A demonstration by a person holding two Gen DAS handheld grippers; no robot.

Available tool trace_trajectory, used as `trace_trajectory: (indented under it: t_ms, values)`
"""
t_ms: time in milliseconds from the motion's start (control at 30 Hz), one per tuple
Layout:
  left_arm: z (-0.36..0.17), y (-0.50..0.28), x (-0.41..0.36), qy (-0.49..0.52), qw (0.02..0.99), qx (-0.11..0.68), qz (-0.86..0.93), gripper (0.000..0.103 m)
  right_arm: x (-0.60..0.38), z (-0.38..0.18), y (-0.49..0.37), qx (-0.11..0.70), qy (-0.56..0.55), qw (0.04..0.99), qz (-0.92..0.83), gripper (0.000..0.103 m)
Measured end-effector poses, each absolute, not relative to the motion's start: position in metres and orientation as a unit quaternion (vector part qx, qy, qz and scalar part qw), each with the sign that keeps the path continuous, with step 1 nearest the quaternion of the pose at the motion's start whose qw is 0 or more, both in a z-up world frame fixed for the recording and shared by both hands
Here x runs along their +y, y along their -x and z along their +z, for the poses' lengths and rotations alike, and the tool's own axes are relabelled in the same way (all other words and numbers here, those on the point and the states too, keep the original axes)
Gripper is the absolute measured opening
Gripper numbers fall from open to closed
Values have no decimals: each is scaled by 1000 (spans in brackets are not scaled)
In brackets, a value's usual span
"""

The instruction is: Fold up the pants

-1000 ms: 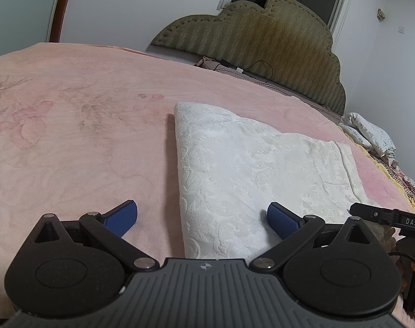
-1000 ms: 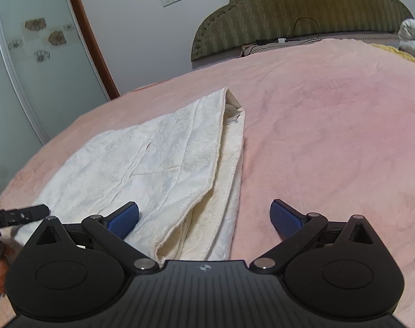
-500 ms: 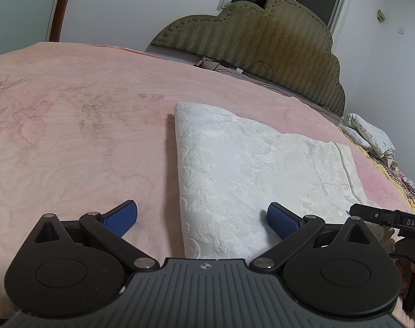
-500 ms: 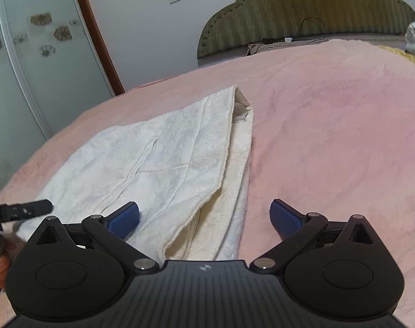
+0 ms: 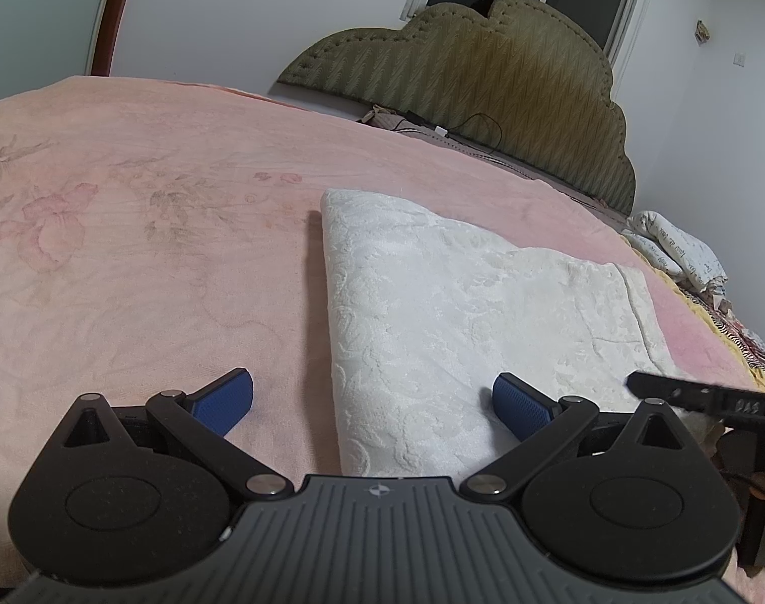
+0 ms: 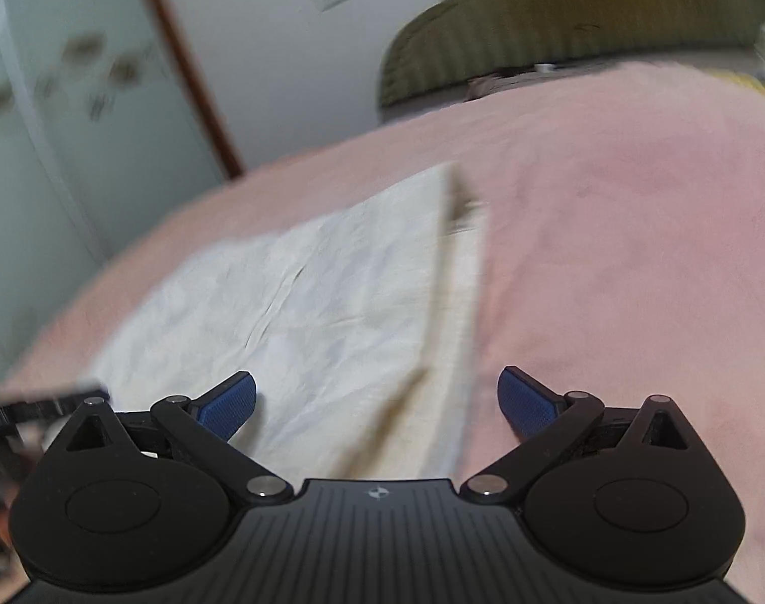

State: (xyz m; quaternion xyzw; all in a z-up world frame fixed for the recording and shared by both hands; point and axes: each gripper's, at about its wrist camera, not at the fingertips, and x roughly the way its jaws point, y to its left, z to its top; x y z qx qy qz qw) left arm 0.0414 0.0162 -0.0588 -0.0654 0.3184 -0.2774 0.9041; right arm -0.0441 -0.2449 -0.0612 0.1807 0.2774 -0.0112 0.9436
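step: next fold | your left gripper (image 5: pixel 372 397) and right gripper (image 6: pixel 377 397): fingers wide, empty | pinch both near corners of pants (image 5: pixel 463 312) on bed (image 5: pixel 130 251) evenly.

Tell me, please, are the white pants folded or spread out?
Folded: the pants lie as a compact rectangle on the pink bedspread, layered edges stacked along one side.

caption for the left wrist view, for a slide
Open left gripper poised at the near edge of folded white pants on a pink bedspread.
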Motion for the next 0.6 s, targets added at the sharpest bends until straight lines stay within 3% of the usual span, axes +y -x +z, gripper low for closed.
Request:
trace_trajectory:
  t_ms: [133,600]
  values:
    - [-59,-41,16,66,904,318,-277,103,-233,-60,31,289,-152,945,-8,103]
    - [-59,-39,14,63,905,319,-276,103,-287,-74,55,211,-328,919,51,103]
